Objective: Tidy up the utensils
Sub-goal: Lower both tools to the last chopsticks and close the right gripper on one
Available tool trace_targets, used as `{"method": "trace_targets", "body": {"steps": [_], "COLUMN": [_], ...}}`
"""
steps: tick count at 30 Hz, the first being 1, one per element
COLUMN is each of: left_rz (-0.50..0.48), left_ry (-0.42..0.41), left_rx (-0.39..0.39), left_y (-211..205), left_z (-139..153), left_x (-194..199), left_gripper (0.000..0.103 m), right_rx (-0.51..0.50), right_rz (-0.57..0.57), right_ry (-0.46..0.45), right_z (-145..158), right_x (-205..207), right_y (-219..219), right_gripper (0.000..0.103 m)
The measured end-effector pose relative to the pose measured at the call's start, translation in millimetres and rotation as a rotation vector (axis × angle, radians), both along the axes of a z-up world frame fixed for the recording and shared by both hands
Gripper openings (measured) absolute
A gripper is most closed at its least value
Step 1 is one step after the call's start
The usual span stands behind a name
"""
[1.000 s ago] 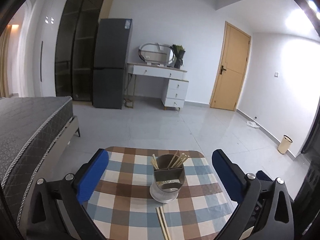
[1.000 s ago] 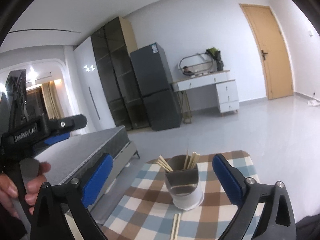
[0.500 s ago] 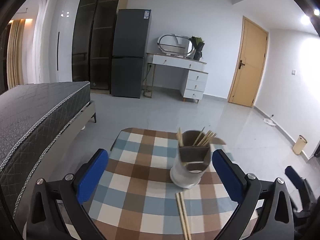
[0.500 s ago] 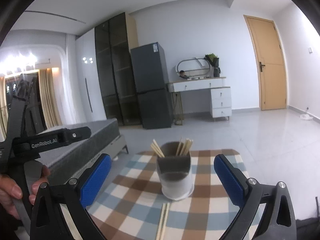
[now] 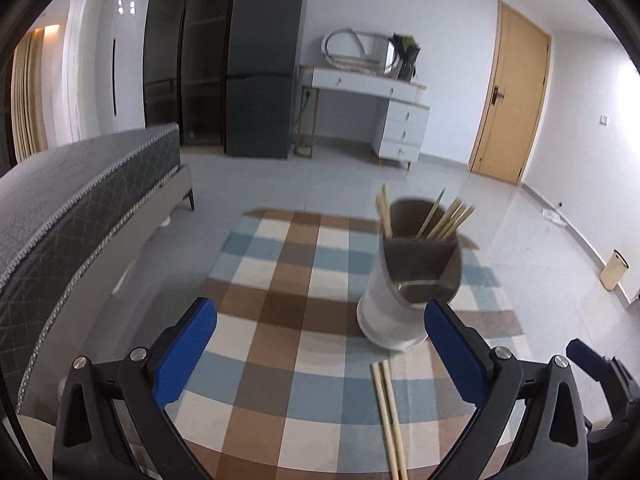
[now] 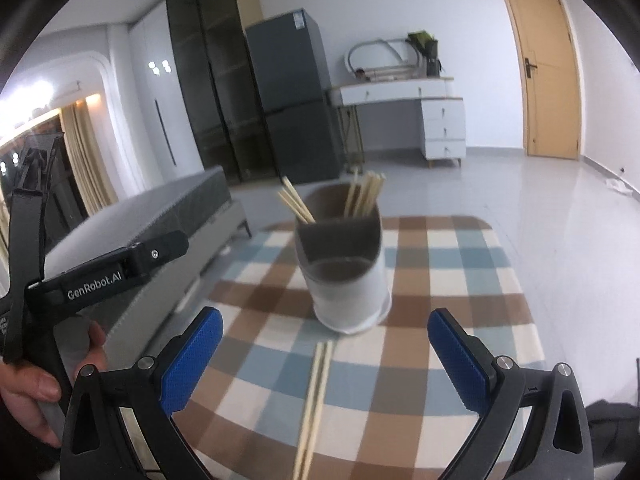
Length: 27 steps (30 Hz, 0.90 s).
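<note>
From the left wrist camera, the job looks mostly done: a round white-and-grey utensil holder (image 5: 404,280) stands on the brown, blue and cream checked tablecloth (image 5: 280,288) with pale wooden chopsticks (image 5: 448,220) already standing in its rear compartment, about six as far as the blur allows, split into two clusters. One pair of loose wooden chopsticks (image 5: 390,408) lies flat just in front of the holder, apparently the last item. The left gripper (image 5: 320,344) is spread wide and empty. The right wrist camera shows the same single holder and single loose pair, which lies between the fingers of the right gripper (image 6: 326,354), also released and holding nothing.
</note>
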<state>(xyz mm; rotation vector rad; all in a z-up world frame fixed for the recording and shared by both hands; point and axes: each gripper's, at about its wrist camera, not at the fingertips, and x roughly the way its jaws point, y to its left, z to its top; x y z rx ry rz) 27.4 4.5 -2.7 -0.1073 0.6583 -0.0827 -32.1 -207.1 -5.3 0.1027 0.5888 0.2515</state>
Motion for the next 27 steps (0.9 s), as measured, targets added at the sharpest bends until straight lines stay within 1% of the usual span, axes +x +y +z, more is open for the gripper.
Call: {"method": "trace_targets", "body": {"steps": [3, 7, 9, 11, 17, 18, 22, 24, 27], "left_rz": [0.012, 0.111, 0.126, 0.138, 0.152, 0.156, 0.2, 0.221, 0.237], "left_ry": [0.074, 0.151, 0.182, 0.191, 0.238, 0.252, 0.337, 0.353, 0.366], "left_rx": [-0.035, -0.026, -0.042, -0.037, -0.047, -0.056, -0.072, -0.084, -0.097], "left_y": [8.7, 21.1, 26.6, 26.5, 32.3, 34.3, 43.9, 49.1, 54.2], "left_z": [-16.5, -32.7, -37.9, -39.3, -45.8, -47.3, -60.1, -62.3, -62.0], "left_x": [12.4, 26.1, 32.4, 36.5, 47.3, 47.8, 58.1, 61.2, 62.3], "left_gripper": [0.101, 0.101, 0.101, 0.101, 0.101, 0.101, 0.101, 0.101, 0.101], "right_rx": [-0.013, -0.013, -0.028, -0.056, -0.12, -0.131, -0.176, -0.198, -0.227], "right_rz": [0.012, 0.033, 0.04, 0.05, 0.064, 0.063, 0.057, 0.062, 0.084], "right_ry": [0.054, 0.133, 0.173, 0.233, 0.379, 0.397, 0.458, 0.483, 0.516], "right_z": [-11.7, -28.5, -38.3, -53.4, -94.2, -99.5, -118.5, -125.4, -134.5], "right_x": [12.5, 31.9, 42.0, 56.6, 95.5, 101.2, 123.1, 131.5, 140.8], "right_y": [1.6, 3.4, 6.2, 11.1, 25.5, 27.0, 32.5, 35.5, 42.4], "right_gripper": [0.103, 0.103, 0.103, 0.103, 0.09, 0.086, 0.081, 0.069, 0.063]}}
